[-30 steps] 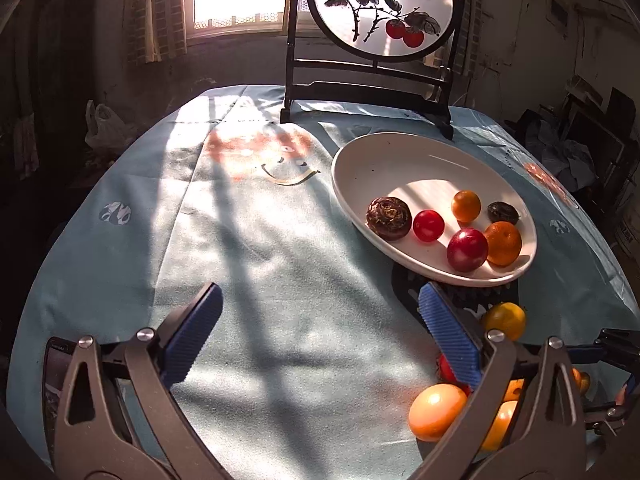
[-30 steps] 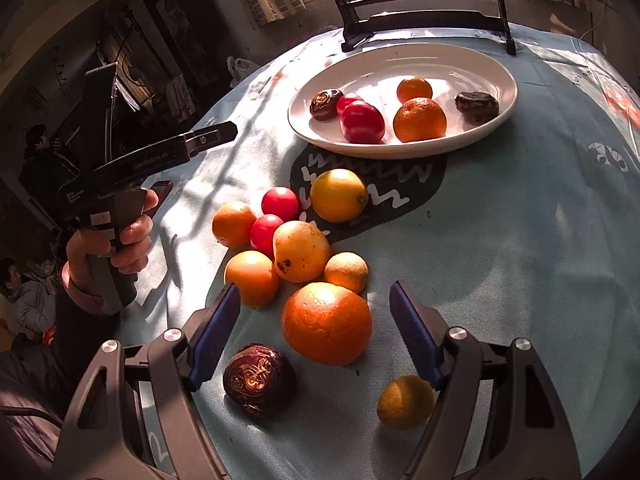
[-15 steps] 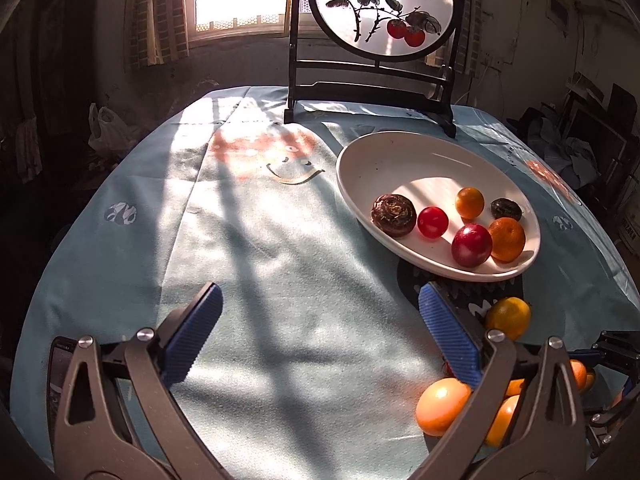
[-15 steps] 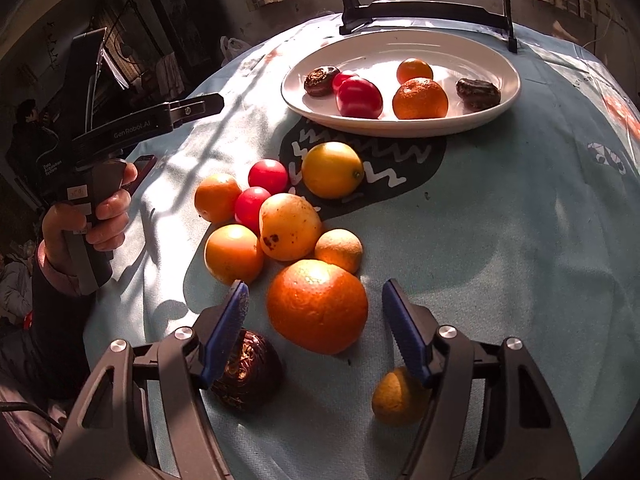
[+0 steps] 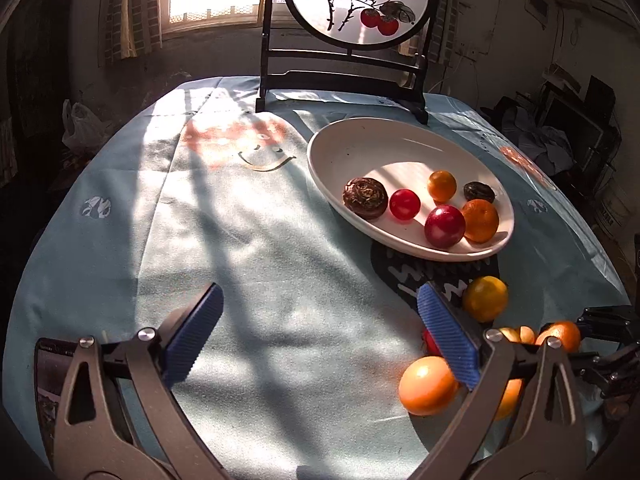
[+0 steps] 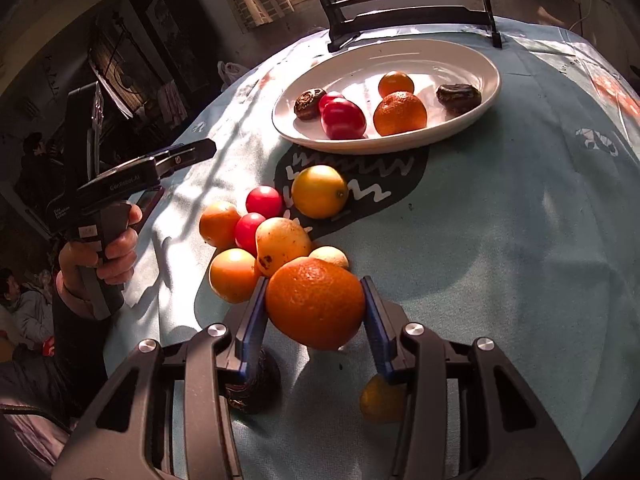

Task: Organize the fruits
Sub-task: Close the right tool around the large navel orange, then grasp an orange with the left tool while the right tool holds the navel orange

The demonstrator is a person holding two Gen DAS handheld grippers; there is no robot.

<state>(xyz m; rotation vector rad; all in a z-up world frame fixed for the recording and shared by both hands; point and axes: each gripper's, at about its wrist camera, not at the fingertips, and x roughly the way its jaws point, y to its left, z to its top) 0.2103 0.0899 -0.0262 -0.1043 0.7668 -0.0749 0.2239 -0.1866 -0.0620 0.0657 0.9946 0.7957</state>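
right gripper (image 6: 315, 307) closing, pads against orange (image 6: 316, 303) at near edge of fruit pile | left gripper (image 5: 318, 336) released, empty, over worktop (image 5: 240, 240) | risk: round orange slipping out, rolling into neighbours

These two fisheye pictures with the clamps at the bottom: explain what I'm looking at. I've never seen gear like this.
A person holds a two-finger gripper in each hand, and each carries a camera looking along its fingers. The view from the left gripper shows its blue pads wide apart with nothing between them. In the other view the right gripper is closing its jaws on a large orange, pads at its sides. The left hand is visible there, gripping its handle. On the blue tablecloth lies a pile of loose fruit. Behind it is a white oval dish already holding six pieces. A painted screen stands at the back.
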